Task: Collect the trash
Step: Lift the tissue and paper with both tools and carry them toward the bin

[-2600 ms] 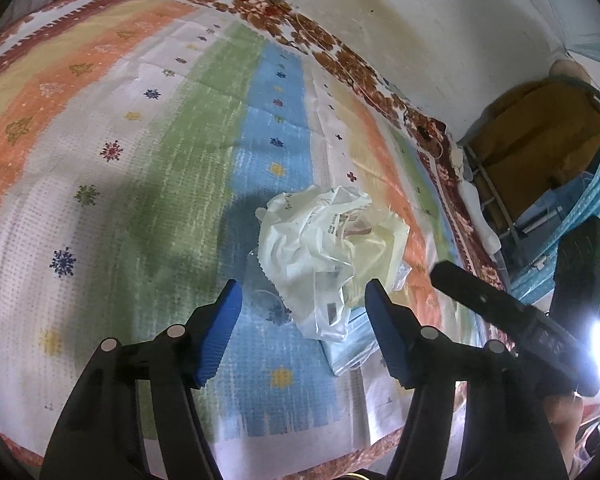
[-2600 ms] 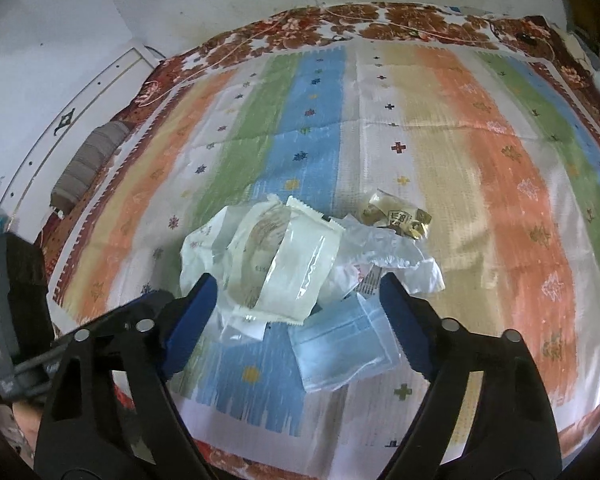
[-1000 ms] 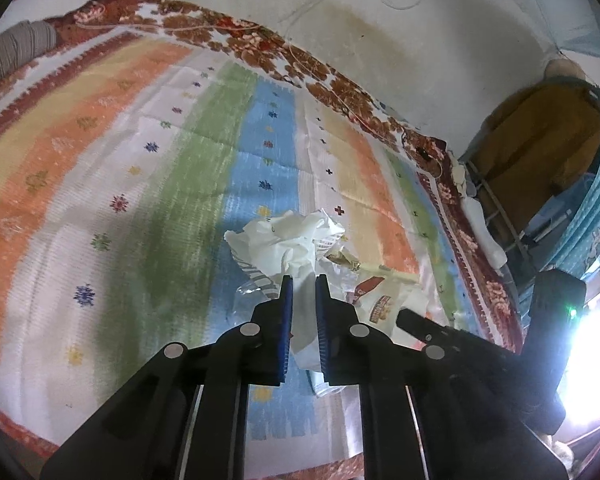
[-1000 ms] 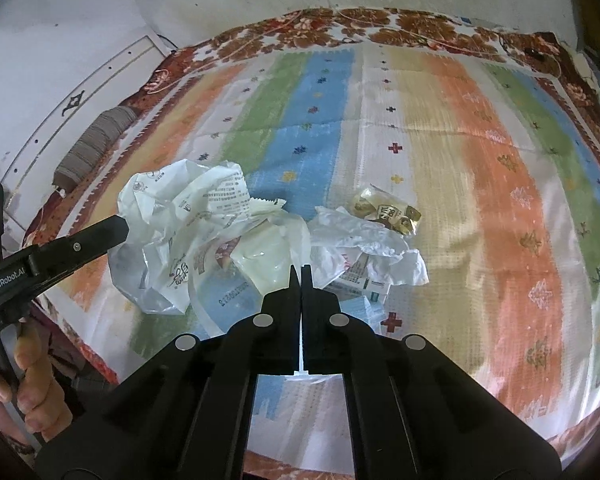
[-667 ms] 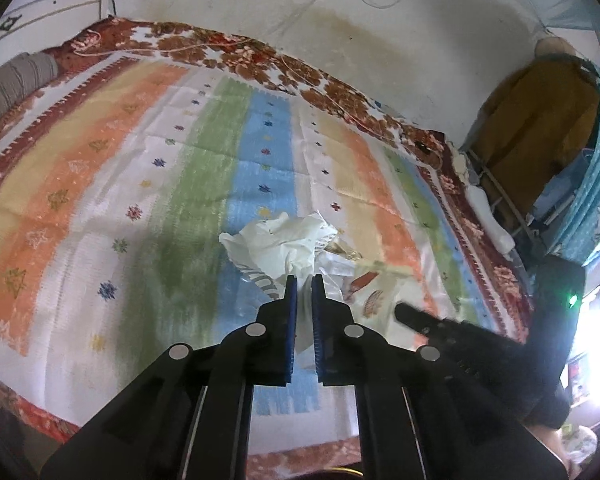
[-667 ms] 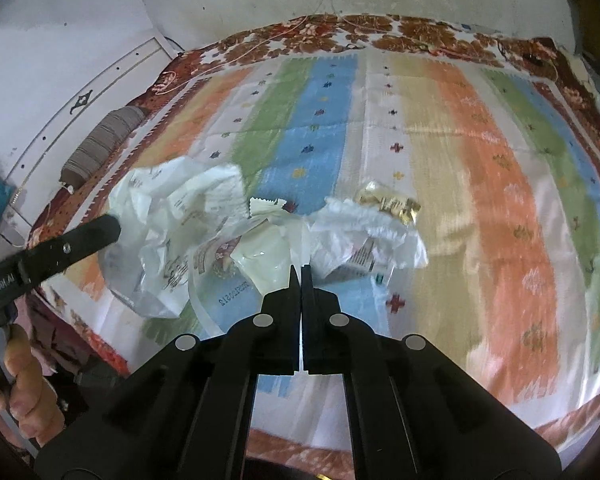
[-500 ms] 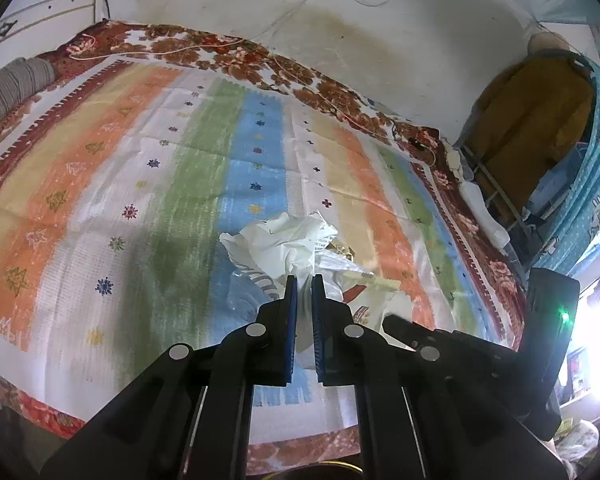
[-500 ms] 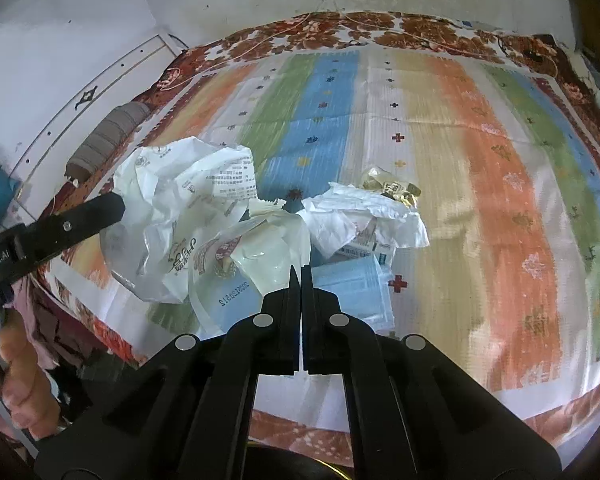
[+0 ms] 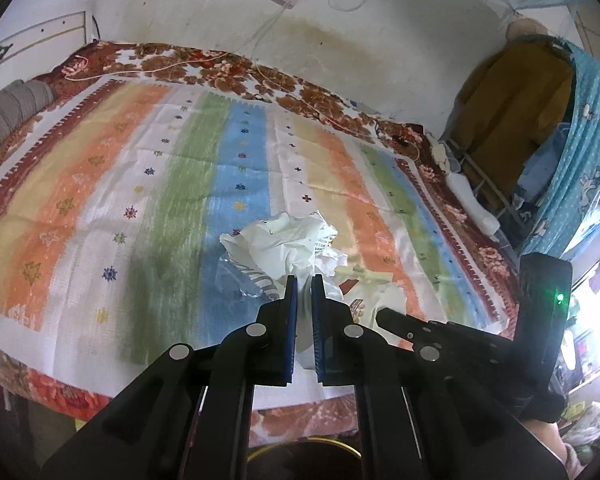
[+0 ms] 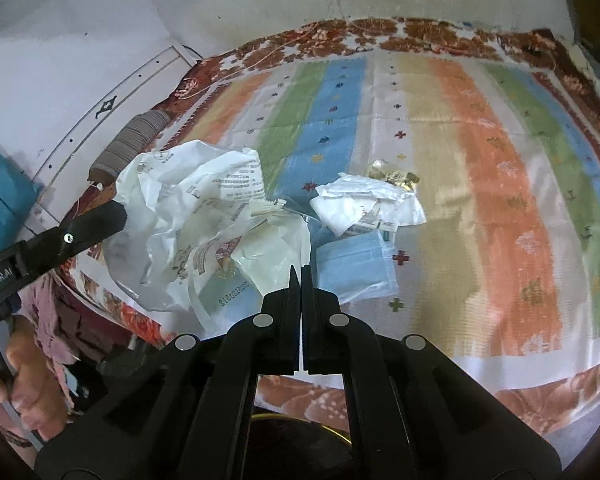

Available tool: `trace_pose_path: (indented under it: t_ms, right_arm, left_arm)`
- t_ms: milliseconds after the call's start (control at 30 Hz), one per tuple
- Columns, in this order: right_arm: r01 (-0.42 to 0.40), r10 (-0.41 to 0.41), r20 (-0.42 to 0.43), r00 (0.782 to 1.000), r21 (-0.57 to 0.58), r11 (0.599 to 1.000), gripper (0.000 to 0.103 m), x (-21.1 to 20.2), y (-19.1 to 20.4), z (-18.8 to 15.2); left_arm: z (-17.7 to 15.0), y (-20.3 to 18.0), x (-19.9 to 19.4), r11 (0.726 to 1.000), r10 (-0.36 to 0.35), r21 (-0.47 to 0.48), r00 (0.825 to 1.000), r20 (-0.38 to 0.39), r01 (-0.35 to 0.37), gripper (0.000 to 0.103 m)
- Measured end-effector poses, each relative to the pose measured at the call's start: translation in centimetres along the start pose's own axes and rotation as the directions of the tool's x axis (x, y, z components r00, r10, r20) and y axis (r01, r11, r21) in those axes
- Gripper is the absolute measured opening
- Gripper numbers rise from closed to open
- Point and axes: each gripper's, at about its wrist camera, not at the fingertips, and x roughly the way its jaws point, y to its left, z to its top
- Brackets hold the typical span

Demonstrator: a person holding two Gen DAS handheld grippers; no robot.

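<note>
Two black handheld grippers work over a bed spread with a striped, multicoloured woven blanket [image 9: 148,184]; the left gripper [image 9: 304,280] has its blue-padded fingers nearly together on a fold of a crumpled white plastic bag [image 9: 276,240], which hangs raised off the bedding; the right gripper [image 10: 300,272] is pressed together on the edge of a translucent cream printed plastic wrapper [image 10: 260,256], held just beside the bag; still lying on the blanket are a pale blue face mask [image 10: 352,268], a crumpled white paper tissue [image 10: 360,204] touching it, and a small gold foil wrapper [image 10: 396,178] at the tissue's far edge; a dark round bin with a yellow rim [image 10: 296,412] shows at the foot of the bed, below both grippers. By the look of it, the lift-and-carry step is in hand; the next move calls for bringing both pieces over the bin and letting go, then returning for the mask, tissue and foil.
</note>
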Motion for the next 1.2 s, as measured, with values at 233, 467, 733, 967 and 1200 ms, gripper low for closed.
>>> trace_pose_path:
  t_ms: [233, 467, 733, 967, 1200]
  right_arm:
    - [0.01, -0.009, 0.036, 0.999, -0.022, 1.0, 0.0, -3.0, 0.3, -2.1]
    - [0.02, -0.018, 0.048, 0.999, -0.033, 0.999, 0.0, -5.1, 0.1, -4.1]
    - [0.006, -0.004, 0.049, 0.999, -0.042, 0.999, 0.0, -6.8, 0.4, -6.6]
    - [-0.007, 0.011, 0.052, 0.999, -0.073, 0.997, 0.0, -8.1, 1.3, -8.9]
    - [-0.019, 0.022, 0.043, 0.999, -0.069, 0.997, 0.0, -9.2, 1.2, -11.3]
  left_arm:
    - [-0.3, 0.5, -3.1, 0.999, -0.015, -0.032, 0.998, 0.063, 0.017, 0.006]
    - [-2.3, -0.2, -3.8, 0.997, -0.051, -0.063, 0.998, 0.029, 0.053, 0.006]
    - [-5.0, -1.9, -5.4, 0.999, -0.037, 0.001, 0.998, 0.041, 0.037, 0.006]
    - [-7.7, -2.1, -6.0, 0.999, -0.036, 0.0, 0.999, 0.013, 0.036, 0.006]
    - [-10.4, -1.9, -6.1, 0.999, -0.043, -0.03, 0.999, -0.031, 0.042, 0.006]
